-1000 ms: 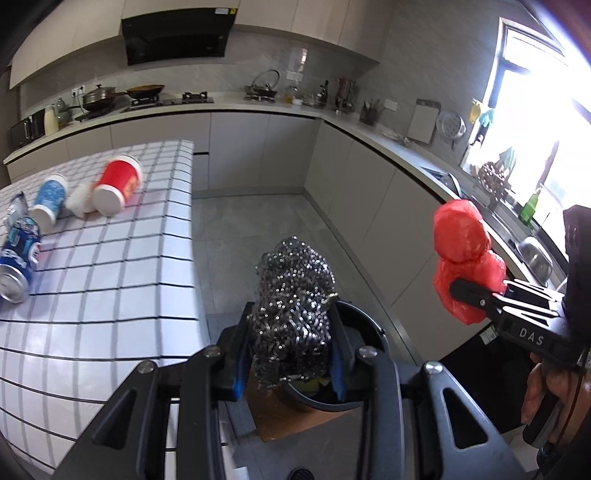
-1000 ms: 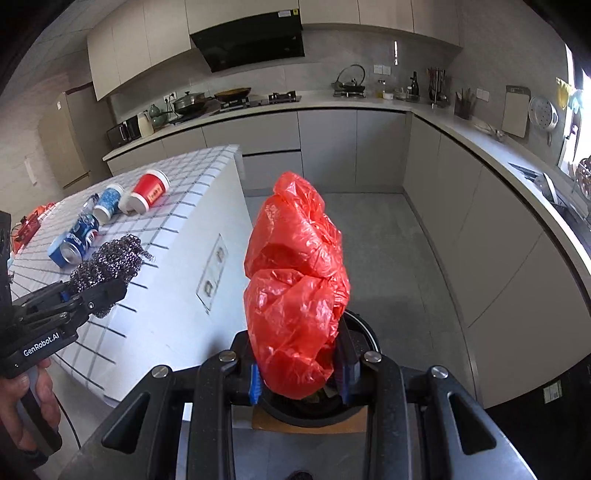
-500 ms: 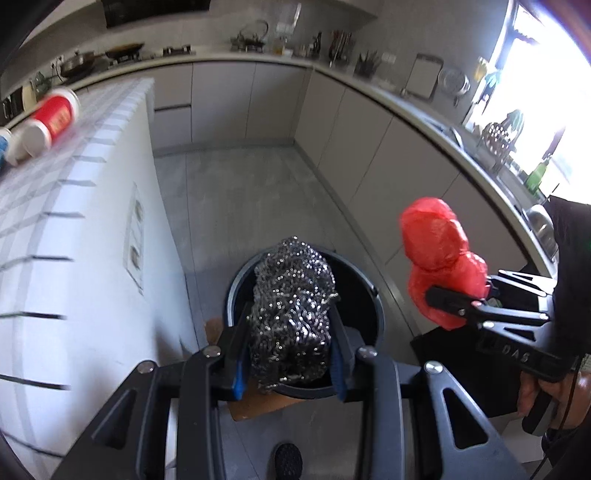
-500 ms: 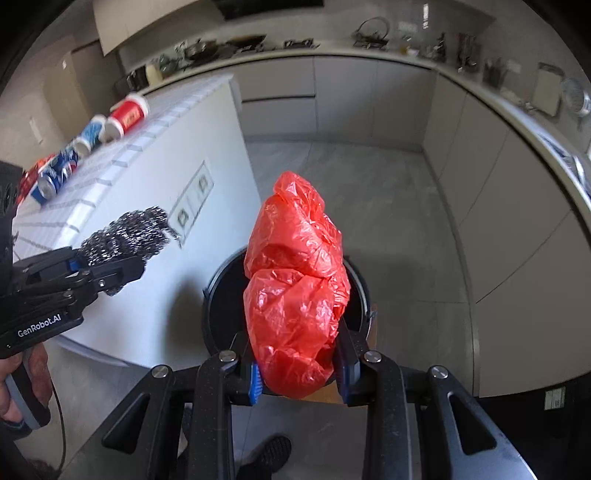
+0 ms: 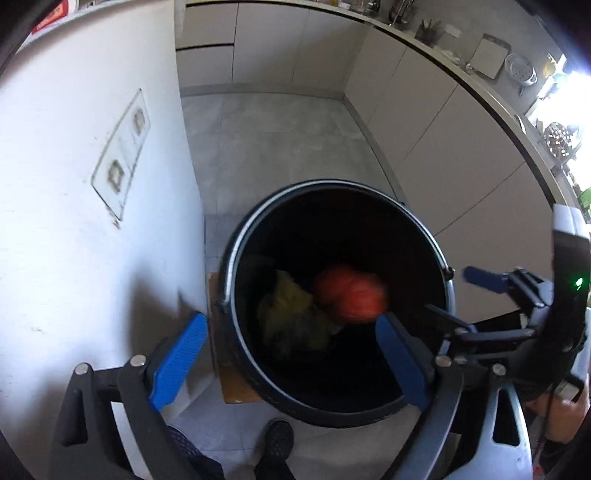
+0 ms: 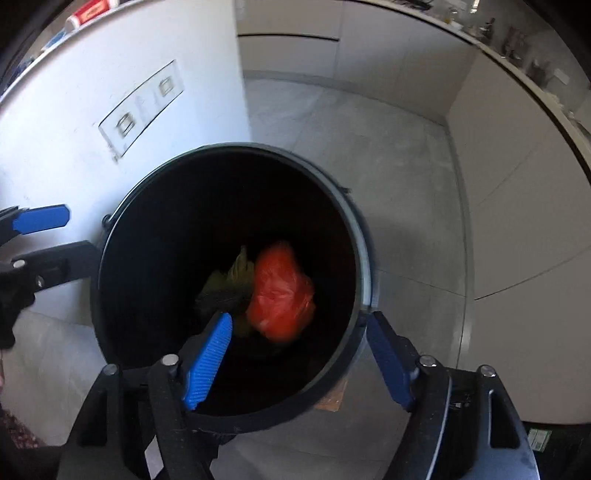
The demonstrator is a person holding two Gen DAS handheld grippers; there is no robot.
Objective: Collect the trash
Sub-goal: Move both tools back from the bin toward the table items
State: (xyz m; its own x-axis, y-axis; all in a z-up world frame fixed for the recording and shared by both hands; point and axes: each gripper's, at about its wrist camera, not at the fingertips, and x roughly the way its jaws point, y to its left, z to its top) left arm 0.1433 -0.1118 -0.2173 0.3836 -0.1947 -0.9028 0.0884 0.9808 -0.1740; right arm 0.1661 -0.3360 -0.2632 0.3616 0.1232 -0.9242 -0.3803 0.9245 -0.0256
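A black round trash bin point(image 5: 236, 254) point(image 6: 364, 258) stands on the floor below both grippers. A red plastic bag point(image 5: 349, 293) point(image 6: 280, 295) lies blurred inside it, beside yellowish trash point(image 5: 291, 310) point(image 6: 231, 277). The steel scrubber is a dark blur by that trash in the right wrist view point(image 6: 218, 295). My left gripper point(image 5: 291, 339) is open and empty over the bin's near rim. My right gripper point(image 6: 299, 336) is open and empty over the bin's near right side. Each gripper shows at the edge of the other's view point(image 5: 480, 295) point(image 6: 40, 236).
The white island side with a socket plate point(image 5: 122, 155) point(image 6: 142, 110) stands just left of the bin. Cups point(image 6: 92, 11) lie on the island top. Cabinets point(image 5: 424, 122) line the right. A cardboard piece point(image 5: 229, 384) lies under the bin. My shoe point(image 5: 273, 443) is at the bottom.
Both grippers dropped toward the bin and opened. The steel scrubber left the left gripper and the red bag left the right gripper; both are now inside the bin.
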